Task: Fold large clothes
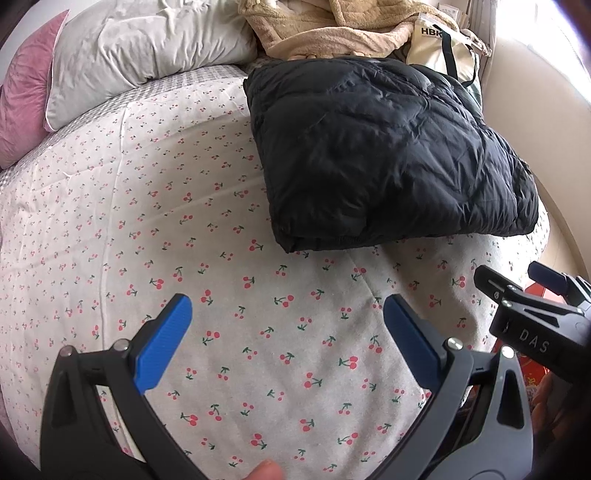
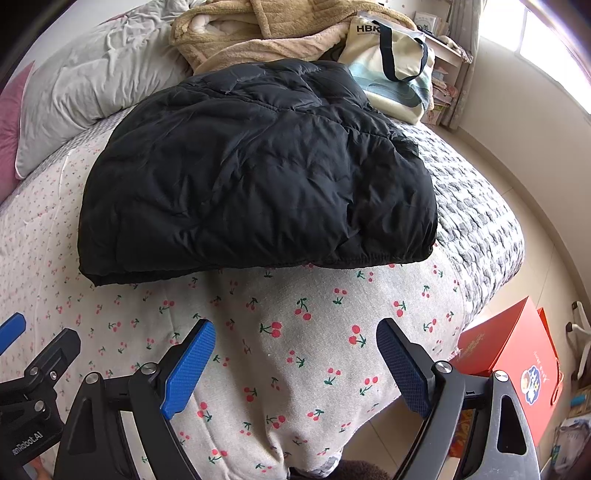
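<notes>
A black puffer jacket [image 1: 388, 147] lies folded into a thick rectangle on the cherry-print bedspread [image 1: 184, 240]. It also shows in the right wrist view [image 2: 258, 177], in the middle of the bed. My left gripper [image 1: 288, 314] is open and empty, held above the bedspread short of the jacket's near edge. My right gripper [image 2: 295, 339] is open and empty, held above the bed's near corner, short of the jacket. The right gripper also shows at the right edge of the left wrist view [image 1: 517, 284].
A grey pillow [image 1: 140, 44] and a pink cushion [image 1: 26, 107] lie at the head of the bed. A tan fleece blanket [image 2: 258, 33] and a cream tote bag [image 2: 391, 70] sit behind the jacket. A red box [image 2: 517, 354] stands on the floor on the right.
</notes>
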Available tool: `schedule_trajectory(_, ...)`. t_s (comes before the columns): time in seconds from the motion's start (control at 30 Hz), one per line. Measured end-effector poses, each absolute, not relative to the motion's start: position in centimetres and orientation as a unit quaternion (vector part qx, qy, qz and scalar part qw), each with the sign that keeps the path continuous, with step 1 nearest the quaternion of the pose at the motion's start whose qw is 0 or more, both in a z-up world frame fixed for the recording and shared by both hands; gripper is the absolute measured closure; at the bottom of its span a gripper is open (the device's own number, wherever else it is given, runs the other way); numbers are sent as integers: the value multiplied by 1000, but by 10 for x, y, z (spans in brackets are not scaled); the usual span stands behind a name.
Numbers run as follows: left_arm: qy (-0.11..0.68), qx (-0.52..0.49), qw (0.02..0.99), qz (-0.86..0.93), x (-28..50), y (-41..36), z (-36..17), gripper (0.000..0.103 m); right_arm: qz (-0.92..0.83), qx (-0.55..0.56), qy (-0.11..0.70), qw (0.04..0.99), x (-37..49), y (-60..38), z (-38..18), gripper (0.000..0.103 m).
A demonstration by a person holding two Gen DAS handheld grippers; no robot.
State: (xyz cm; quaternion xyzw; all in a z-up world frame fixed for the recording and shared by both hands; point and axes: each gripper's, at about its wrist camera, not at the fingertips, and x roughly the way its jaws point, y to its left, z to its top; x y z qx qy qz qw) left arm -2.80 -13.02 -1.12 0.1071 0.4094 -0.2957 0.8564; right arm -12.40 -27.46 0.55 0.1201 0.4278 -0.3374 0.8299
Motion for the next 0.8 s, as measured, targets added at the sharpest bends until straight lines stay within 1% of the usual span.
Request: schedule_trajectory(0.8,447,88,835,-309,-16,-128,-23,0,-338,125,425,830,-126,-274,5,13)
